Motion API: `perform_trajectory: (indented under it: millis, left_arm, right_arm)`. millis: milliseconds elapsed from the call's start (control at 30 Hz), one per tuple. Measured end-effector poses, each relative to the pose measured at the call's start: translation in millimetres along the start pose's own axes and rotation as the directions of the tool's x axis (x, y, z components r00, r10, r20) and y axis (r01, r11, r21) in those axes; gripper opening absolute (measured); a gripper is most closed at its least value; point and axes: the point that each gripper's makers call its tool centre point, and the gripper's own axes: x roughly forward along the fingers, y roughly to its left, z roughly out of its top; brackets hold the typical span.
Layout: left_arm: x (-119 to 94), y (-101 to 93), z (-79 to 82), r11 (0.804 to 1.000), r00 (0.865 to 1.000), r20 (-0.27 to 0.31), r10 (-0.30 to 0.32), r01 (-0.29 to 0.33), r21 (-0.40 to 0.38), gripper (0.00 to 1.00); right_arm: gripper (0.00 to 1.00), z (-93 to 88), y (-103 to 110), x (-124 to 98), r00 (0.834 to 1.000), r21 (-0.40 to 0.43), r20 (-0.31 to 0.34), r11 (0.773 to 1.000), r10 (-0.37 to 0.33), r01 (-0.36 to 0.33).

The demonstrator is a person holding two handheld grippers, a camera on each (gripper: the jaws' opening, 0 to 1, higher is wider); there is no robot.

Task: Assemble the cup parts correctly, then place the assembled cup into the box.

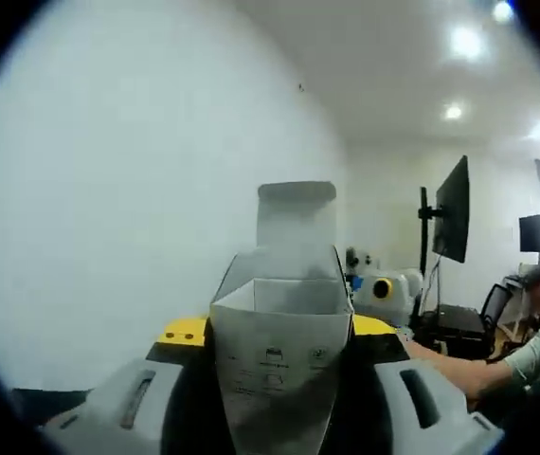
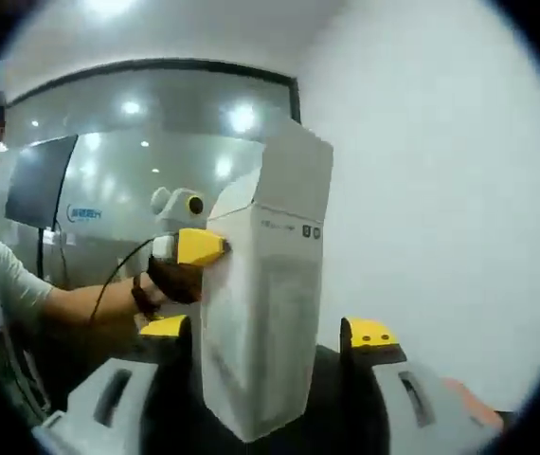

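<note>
While the white box [image 1: 279,351] is raised off any surface, open end up with its flap standing, the left gripper [image 1: 279,393] clamps its lower body and the right gripper [image 2: 265,379] clamps it too. Uneven squeeze could crush or twist the thin walls.

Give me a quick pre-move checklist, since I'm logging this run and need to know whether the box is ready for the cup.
1. Box top flap open: ok.
2. Left gripper jaws pressed on the box sides: ok.
3. Right gripper jaws clamped on the box: cannot tell; its yellow-tipped jaw stands apart.
4. Box upright: ok.
5. Cup assembled and inside: cannot tell.
</note>
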Motion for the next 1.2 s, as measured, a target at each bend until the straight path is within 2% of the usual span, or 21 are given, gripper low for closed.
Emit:
perform_trajectory:
  millis: [100,200,267,300,367,433,500,633,667,733,767,800,900,933,1000,1033,1100,1133,1200]
  left_arm:
    - [10.3,11.4,3.9,0.993,0.993,-0.005,0.117,-0.117,0.005,0.49]
    - [20.6,13.6,13.1,0.985,0.986,0.014,0.165,-0.165,0.039,0.49]
    - [30.9,3.3,14.9,0.98,0.981,0.025,0.193,-0.194,0.04,0.49]
    - [33.6,4.2,16.5,0.976,0.977,0.031,0.211,-0.213,0.038,0.49]
    - [38.2,3.8,18.6,0.973,0.973,0.043,0.227,-0.229,0.035,0.49]
    - [42.7,-4.8,18.2,0.972,0.971,0.054,0.234,-0.235,0.015,0.49]
    - [46.5,-8.1,17.0,0.969,0.967,0.057,0.248,-0.248,-0.002,0.49]
    - [53.1,-13.2,9.2,0.964,0.963,0.04,0.267,-0.267,-0.004,0.49]
    - [52.7,-14.1,7.0,0.96,0.959,0.038,0.282,-0.281,-0.009,0.48]
    - [54.5,-10.8,7.6,0.955,0.954,0.044,0.295,-0.295,-0.01,0.48]
    - [55.2,-8.8,7.8,0.953,0.952,0.045,0.303,-0.302,-0.011,0.48]
    - [55.8,-7.3,7.9,0.952,0.95,0.047,0.307,-0.307,-0.014,0.48]
    - [56.7,-9.2,6.2,0.95,0.949,0.045,0.312,-0.311,-0.012,0.48]
    - [57.2,-10.2,6.6,0.952,0.951,0.048,0.306,-0.306,-0.002,0.48]
    - [56.4,-11.1,7.7,0.955,0.953,0.063,0.298,-0.298,-0.004,0.48]
    - [57.3,-13.2,8.6,0.958,0.956,0.072,0.286,-0.286,-0.007,0.49]
    - [59.9,-19.0,8.8,0.968,0.966,0.074,0.249,-0.251,0.01,0.49]
    - [60.2,-22.4,8.4,0.974,0.972,0.069,0.224,-0.227,0.025,0.49]
    - [59.9,-28.8,9.8,0.987,0.986,0.062,0.158,-0.157,-0.021,0.49]
  right_arm:
    - [0.63,5.2,-11.8,0.3,0.996,-0.027,0.009,0.996,-0.084,0.085]
    - [0.7,10.8,-24.3,5.2,0.99,-0.007,0.0,0.99,-0.141,0.141]
    - [0.7,14.2,-29.3,8.4,0.986,-0.021,-0.005,0.986,-0.167,0.167]
    - [0.69,16.2,-32.7,9.7,0.982,-0.024,-0.002,0.982,-0.189,0.189]
    - [0.66,19.2,-38.6,11.7,0.973,-0.041,-0.004,0.973,-0.229,0.228]
    - [0.63,20.6,-44.8,13.1,0.96,-0.052,-0.012,0.959,-0.28,0.279]
    - [0.64,19.4,-42.0,17.7,0.959,-0.075,-0.025,0.957,-0.283,0.281]
    - [0.63,14.8,-49.8,21.7,0.938,-0.108,-0.07,0.938,-0.338,0.33]
    - [0.63,12.6,-53.9,20.7,0.929,-0.105,-0.088,0.93,-0.36,0.351]
    - [0.61,10.1,-57.0,21.2,0.921,-0.118,-0.097,0.923,-0.377,0.365]
    - [0.58,8.0,-59.6,19.4,0.911,-0.118,-0.106,0.915,-0.398,0.386]
    - [0.57,7.7,-60.2,18.5,0.91,-0.12,-0.104,0.914,-0.4,0.388]
    - [0.56,6.2,-61.9,15.9,0.91,-0.103,-0.107,0.915,-0.4,0.39]
    - [0.55,8.8,-63.6,13.4,0.909,-0.084,-0.09,0.913,-0.407,0.4]
    - [0.53,14.0,-61.5,10.2,0.925,-0.048,-0.063,0.927,-0.375,0.373]
    - [0.53,14.2,-60.5,7.2,0.924,-0.058,-0.061,0.926,-0.376,0.373]
    - [0.53,17.4,-60.8,3.3,0.921,-0.131,-0.047,0.916,-0.388,0.379]
    - [0.53,17.4,-61.6,0.8,0.922,-0.127,-0.048,0.918,-0.384,0.376]
    - [0.53,19.5,-60.6,-3.9,0.939,-0.07,-0.041,0.938,-0.343,0.339]
